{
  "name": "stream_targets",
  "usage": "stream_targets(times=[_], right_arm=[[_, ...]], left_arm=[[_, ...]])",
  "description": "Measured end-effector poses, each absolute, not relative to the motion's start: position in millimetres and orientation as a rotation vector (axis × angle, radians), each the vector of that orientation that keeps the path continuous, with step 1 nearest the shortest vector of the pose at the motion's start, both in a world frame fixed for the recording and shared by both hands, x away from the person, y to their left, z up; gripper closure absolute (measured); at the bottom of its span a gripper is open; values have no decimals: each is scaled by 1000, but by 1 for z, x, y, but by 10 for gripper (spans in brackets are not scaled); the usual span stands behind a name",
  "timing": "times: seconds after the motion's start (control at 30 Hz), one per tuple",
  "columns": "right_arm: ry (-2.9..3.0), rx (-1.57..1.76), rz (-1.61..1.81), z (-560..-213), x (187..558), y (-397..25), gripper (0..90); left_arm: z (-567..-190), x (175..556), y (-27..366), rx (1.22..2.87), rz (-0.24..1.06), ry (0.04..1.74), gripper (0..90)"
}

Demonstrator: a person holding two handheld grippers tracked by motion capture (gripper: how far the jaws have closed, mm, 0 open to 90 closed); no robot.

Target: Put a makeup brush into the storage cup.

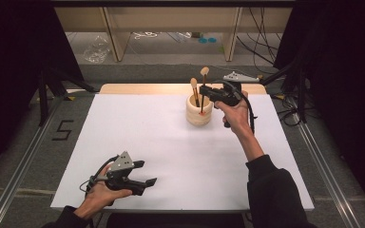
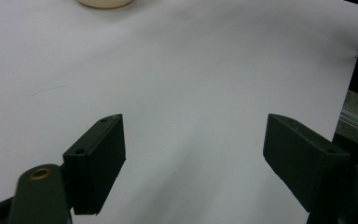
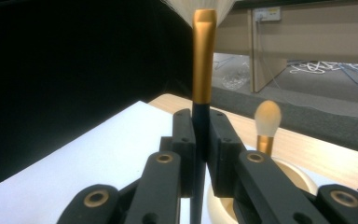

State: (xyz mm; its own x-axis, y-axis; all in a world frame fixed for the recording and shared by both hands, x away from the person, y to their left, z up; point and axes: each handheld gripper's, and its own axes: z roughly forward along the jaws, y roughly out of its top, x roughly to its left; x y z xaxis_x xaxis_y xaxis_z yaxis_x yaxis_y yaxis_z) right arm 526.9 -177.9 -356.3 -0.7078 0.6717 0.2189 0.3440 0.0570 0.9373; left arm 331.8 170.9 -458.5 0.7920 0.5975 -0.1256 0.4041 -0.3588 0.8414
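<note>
A cream wooden cup stands at the back middle of the white table. One makeup brush rests in it, pale head up. My right gripper is shut on the dark handle of a second brush, held upright over the cup. I cannot tell whether its lower end is inside the cup. In the right gripper view my right gripper clamps the handle just below the gold ferrule of the held brush; the other brush and the cup rim lie behind. My left gripper rests open near the front left, empty.
A bare wooden strip runs along the table's far edge. Beyond it are wooden shelf legs, cables and a clear plastic bag on the floor. Metal rails flank the table. The cup's base shows in the left gripper view.
</note>
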Motion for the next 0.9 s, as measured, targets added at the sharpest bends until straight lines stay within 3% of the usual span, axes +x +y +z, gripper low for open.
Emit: stream_targets(times=[0.9], right_arm=[[1979,1096,1636,-366,561,-177,831]], left_arm=[[-458,334,172,2011,280,736,209]])
